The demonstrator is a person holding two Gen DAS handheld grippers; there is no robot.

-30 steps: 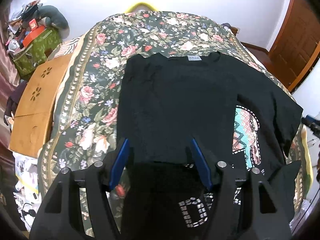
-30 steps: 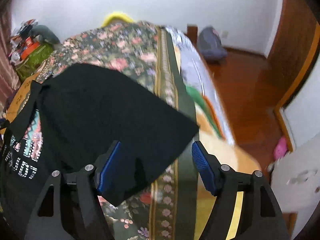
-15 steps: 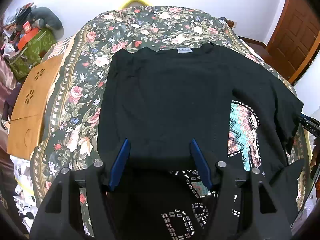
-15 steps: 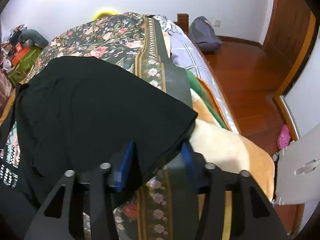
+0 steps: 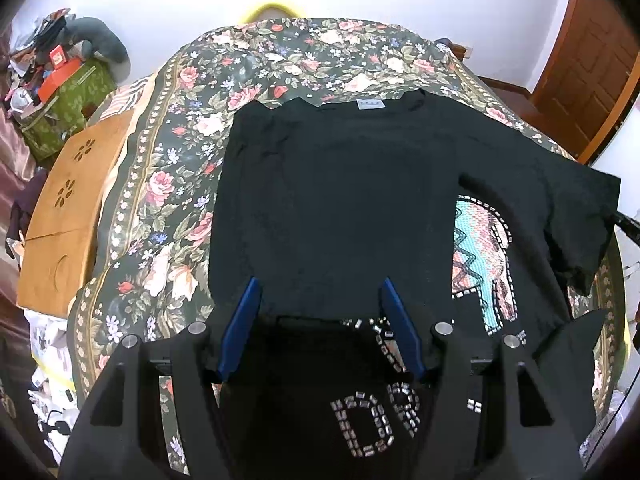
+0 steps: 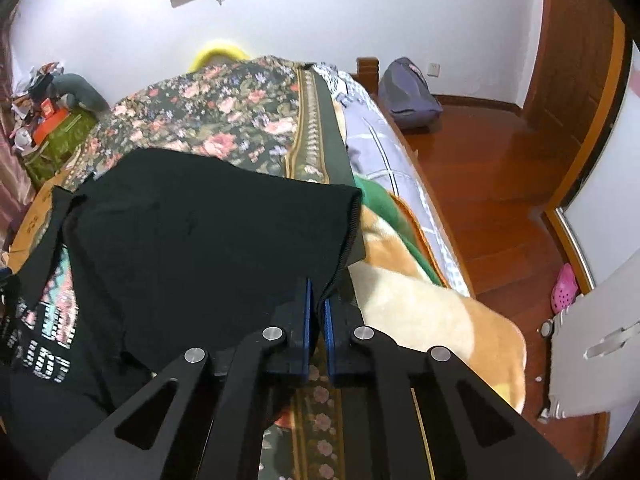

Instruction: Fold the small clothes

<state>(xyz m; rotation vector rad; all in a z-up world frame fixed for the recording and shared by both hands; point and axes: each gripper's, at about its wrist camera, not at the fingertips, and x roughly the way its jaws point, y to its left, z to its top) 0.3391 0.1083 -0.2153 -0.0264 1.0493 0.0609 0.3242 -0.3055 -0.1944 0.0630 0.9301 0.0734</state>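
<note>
A black T-shirt [image 5: 340,200] lies back-up on the floral bedspread, its left side folded in and a printed front panel [image 5: 484,264] showing at the right. My left gripper [image 5: 320,282] hovers open over the shirt's lower middle, blue pads apart and pressing nothing. In the right wrist view the shirt [image 6: 192,232] fills the left half. My right gripper [image 6: 317,292] has its jaws closing to a thin slit, and the hem of the right sleeve [image 6: 344,216] is pinched between the blue pads at the bed's right side.
The floral bedspread [image 5: 160,184] covers the bed. A wooden lap table [image 5: 68,208] and a cluttered green box [image 5: 68,92] stand left of it. On the right are a beige blanket [image 6: 420,308], the wood floor [image 6: 500,200], a backpack [image 6: 408,92] and a pink shoe [image 6: 564,284].
My right gripper's jaws went from wide apart around the sleeve corner to shut on its hem, and the sleeve edge is drawn up. The left gripper stays open over the shirt.
</note>
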